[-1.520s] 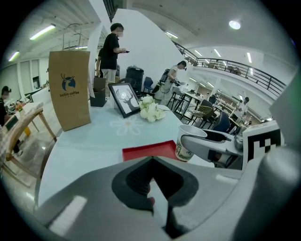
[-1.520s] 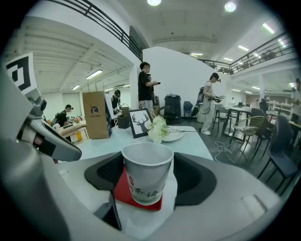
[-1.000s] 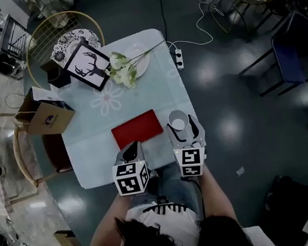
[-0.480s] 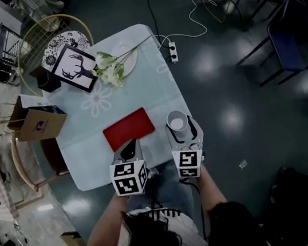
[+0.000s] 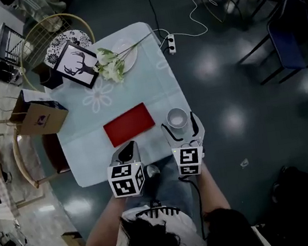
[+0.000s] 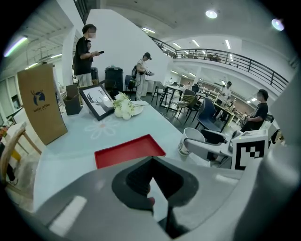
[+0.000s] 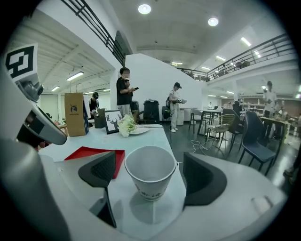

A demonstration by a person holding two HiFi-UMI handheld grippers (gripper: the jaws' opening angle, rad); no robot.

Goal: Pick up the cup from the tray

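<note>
The white paper cup (image 5: 177, 117) stands upright on the pale table (image 5: 138, 96), just right of the empty red tray (image 5: 129, 124). My right gripper (image 5: 179, 126) is open around the cup. Its jaws have just been opening, and in the right gripper view the cup (image 7: 150, 172) sits between the dark pads (image 7: 101, 169) with a gap on each side. My left gripper (image 5: 126, 151) hovers at the table's near edge, below the tray, and is shut with nothing in it. From the left gripper view I see the tray (image 6: 127, 150) and the cup (image 6: 192, 141) beyond my left gripper (image 6: 153, 179).
A brown paper bag (image 5: 40, 117), a framed deer picture (image 5: 79, 62) and white flowers (image 5: 112, 68) on a plate stand at the table's far end. A power strip (image 5: 170, 44) and cables lie on the dark floor. Chairs stand at the table's left, and people stand beyond the table.
The right gripper's jaws have spread apart from the cup's sides, leaving it standing on the table. The left gripper has stayed where it was.
</note>
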